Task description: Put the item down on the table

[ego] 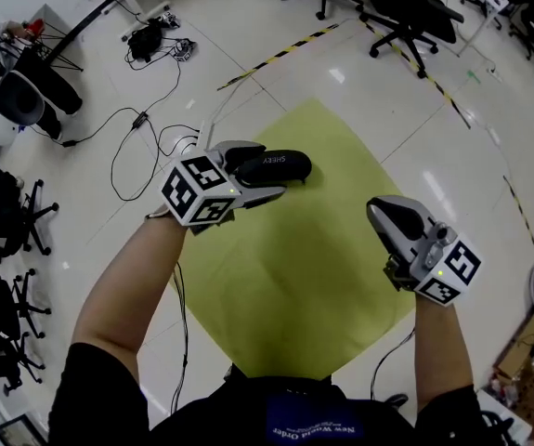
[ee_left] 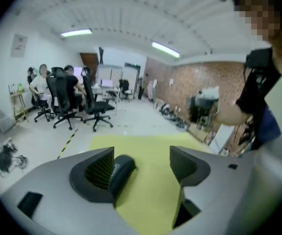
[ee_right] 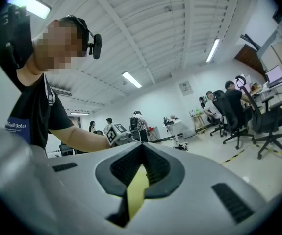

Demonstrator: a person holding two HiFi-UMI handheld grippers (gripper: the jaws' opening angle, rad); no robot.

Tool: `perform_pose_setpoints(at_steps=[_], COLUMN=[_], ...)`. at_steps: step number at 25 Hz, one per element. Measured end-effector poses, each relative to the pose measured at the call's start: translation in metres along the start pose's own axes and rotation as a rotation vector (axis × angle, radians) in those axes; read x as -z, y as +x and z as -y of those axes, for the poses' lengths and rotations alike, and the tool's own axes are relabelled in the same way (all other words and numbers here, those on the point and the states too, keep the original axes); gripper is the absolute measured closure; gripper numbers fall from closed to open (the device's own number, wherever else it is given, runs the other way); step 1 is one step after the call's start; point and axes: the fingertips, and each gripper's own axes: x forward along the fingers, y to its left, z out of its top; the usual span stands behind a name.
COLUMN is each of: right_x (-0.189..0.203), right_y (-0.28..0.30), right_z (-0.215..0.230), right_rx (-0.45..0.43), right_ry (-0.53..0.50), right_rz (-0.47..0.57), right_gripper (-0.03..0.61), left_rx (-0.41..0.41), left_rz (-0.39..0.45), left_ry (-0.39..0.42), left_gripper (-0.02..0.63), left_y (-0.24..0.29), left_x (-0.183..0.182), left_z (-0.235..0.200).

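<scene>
Black and oblong, the item (ego: 274, 166) lies over the far part of the yellow-green table (ego: 313, 277), with white lettering along its side. It sits between the fingers of the left gripper (ego: 265, 173), whose marker cube (ego: 195, 190) faces up at the person's left forearm. In the left gripper view the jaws of the left gripper (ee_left: 143, 163) stand wide apart. The item (ee_left: 118, 173) leans against the ribbed pad (ee_left: 100, 169) of the jaw on that view's left side, and bare table (ee_left: 145, 146) shows between it and the other jaw. It appears to rest on the tabletop, though neither view shows its underside clearly. The right gripper (ego: 378, 212) hangs over the table's near right part, well apart from the item. In its own view the right gripper (ee_right: 141, 153) has its jaws brought together at the tips with nothing between them. Office chairs (ego: 406, 7) and loose cables (ego: 141, 133) stand on the pale floor beyond.
</scene>
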Motion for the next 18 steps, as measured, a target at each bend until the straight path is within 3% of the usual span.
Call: perform_pose_setpoints(at_steps=[3, 7, 10, 12, 13, 16, 18], right_x=[-0.022, -0.058, -0.084, -0.098, -0.103, -0.105, -0.099], right_y=[-0.008, -0.023, -0.029, -0.036, -0.041, -0.059, -0.067], right_z=[-0.013, -0.043, -0.077, -0.102, -0.114, -0.141, -0.157], right_rx=[0.002, -0.008, -0.014, -0.017, -0.014, 0.002, 0.008], right_ry=[-0.021, -0.046, -0.088, -0.101, -0.097, -0.051, -0.016], right_rz=[0.018, 0.046, 0.049, 0.054, 0.059, 0.067, 0.055], right_gripper=[0.591, 0.591, 0.591, 0.591, 0.591, 0.591, 0.591], left_rx=[0.070, 0.096, 0.051, 0.017, 0.006, -0.013, -0.007], left_rz=[0.343, 0.628, 0.728, 0.775, 0.797, 0.842, 0.848], left_ry=[-0.118, -0.234, -0.231, -0.211, -0.207, -0.200, -0.198], left_gripper=[0.275, 0.275, 0.275, 0.364, 0.378, 0.539, 0.569], left_y=[-0.061, -0.134, -0.183, -0.213, -0.225, -0.251, -0.259], left_x=[-0.045, -0.065, -0.067, -0.068, -0.070, -0.073, -0.073], left_z=[0.060, 0.132, 0.171, 0.194, 0.205, 0.235, 0.251])
